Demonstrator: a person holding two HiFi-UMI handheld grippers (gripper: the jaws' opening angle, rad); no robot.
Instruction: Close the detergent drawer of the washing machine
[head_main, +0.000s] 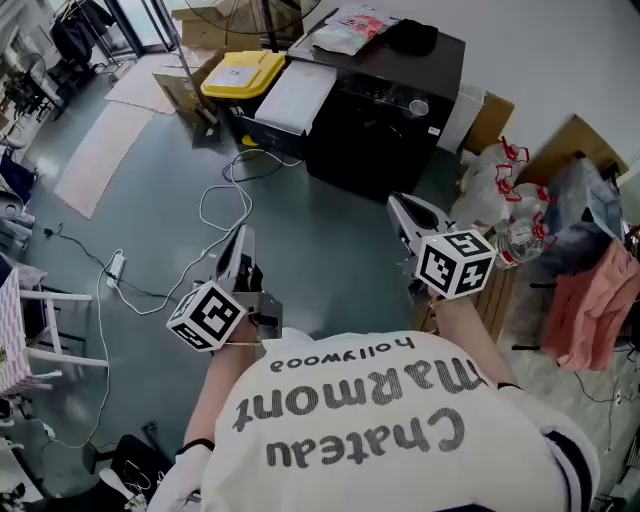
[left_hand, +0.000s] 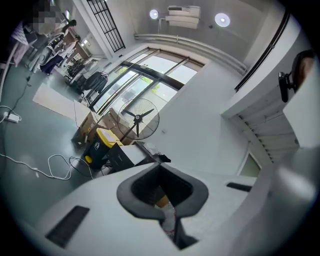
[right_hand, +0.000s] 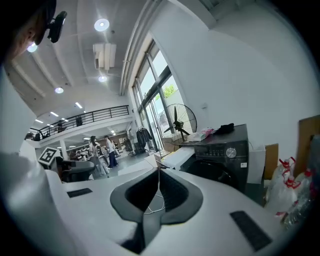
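The black front-loading washing machine (head_main: 385, 115) stands against the far wall, its control panel (right_hand: 220, 149) and dial facing me. From here I cannot make out its detergent drawer. Both grippers hang in the air well short of the machine, about level, and touch nothing. My left gripper (head_main: 243, 237) is over the floor at lower left, its jaws shut with the tips meeting (left_hand: 160, 162) and nothing between them. My right gripper (head_main: 396, 203) is nearer the machine's front, also shut and empty (right_hand: 159, 167).
A white box (head_main: 297, 95) and a yellow-lidded bin (head_main: 243, 73) stand left of the machine. A bag (head_main: 350, 25) and a black cloth (head_main: 410, 38) lie on top. White cables (head_main: 215, 215) trail on the floor. Plastic bags (head_main: 490, 190) and clothes (head_main: 590, 290) crowd the right.
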